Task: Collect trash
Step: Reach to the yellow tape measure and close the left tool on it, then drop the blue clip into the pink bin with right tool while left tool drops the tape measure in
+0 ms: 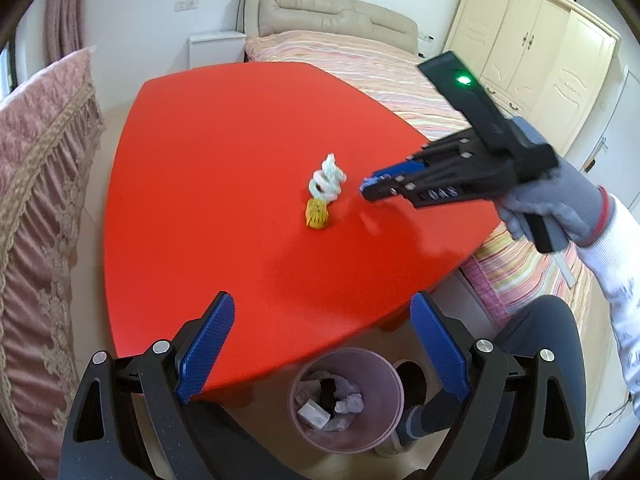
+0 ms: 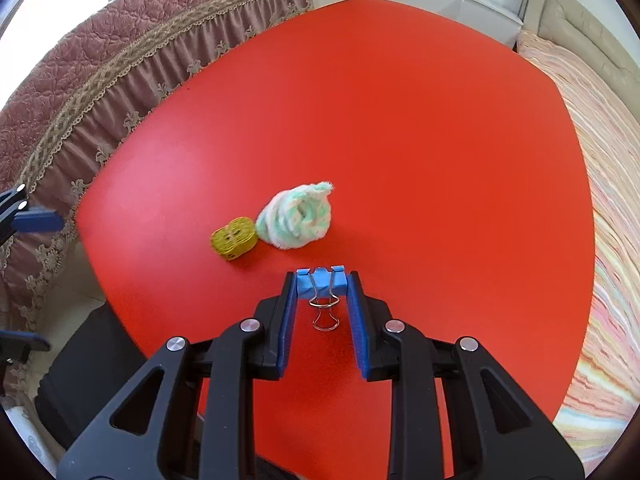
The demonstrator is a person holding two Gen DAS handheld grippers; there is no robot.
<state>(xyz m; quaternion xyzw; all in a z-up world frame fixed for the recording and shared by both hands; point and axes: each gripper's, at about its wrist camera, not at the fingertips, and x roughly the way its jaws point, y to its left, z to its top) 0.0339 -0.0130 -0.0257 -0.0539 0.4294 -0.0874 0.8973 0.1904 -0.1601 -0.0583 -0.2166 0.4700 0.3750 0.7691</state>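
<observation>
I'm in a bedroom, working over a red worktop [image 1: 248, 152] with a pink draped cover [image 2: 100, 64] along its left side and a striped bed [image 1: 360, 60] on the far right. My left gripper [image 1: 322, 344] hangs above the near edge of the worktop with its blue pads spread wide and nothing between them. Straight below it on the floor stands a pink bin [image 1: 346, 400], already holding crumpled paper and a small box.

Near the middle of the worktop lies a small yellow roll [image 2: 234, 239] on its side, its face showing dark slits. Touching it on the right is a fluffy wad [image 2: 298, 216], white with mint-green and pale pink streaks, rising to a tuft at the top.

Just beside the wad, on the near side, my right gripper [image 2: 320, 280] is clamped on a blue binder clip [image 2: 320, 278]. The clip sits crosswise at the fingertips, its wire handles pointing back toward the camera. From the left wrist the right gripper is blurred, held above the worktop right of the wad.
</observation>
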